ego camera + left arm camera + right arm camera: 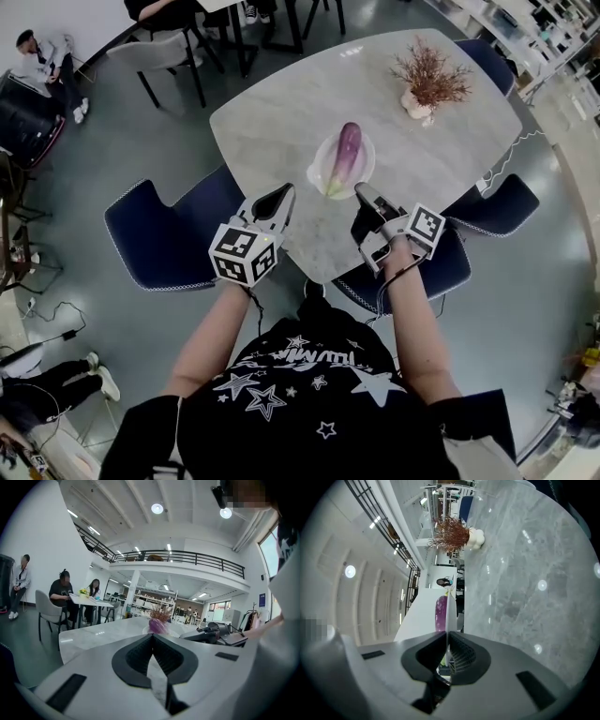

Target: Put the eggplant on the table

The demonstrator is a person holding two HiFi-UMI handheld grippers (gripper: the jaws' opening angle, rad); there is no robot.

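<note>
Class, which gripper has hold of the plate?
The right gripper: its jaws pinch the plate by its rim; the left gripper is shut on nothing.

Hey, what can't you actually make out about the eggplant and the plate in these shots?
Right gripper view: most of the eggplant, hidden behind the plate seen edge-on.
Left gripper view: the eggplant's stem end and most of the plate, covered by the left tool.
Head view: where the right tool grips the plate rim, covered by the tool itself.
All views: the eggplant's underside, against the plate.
</note>
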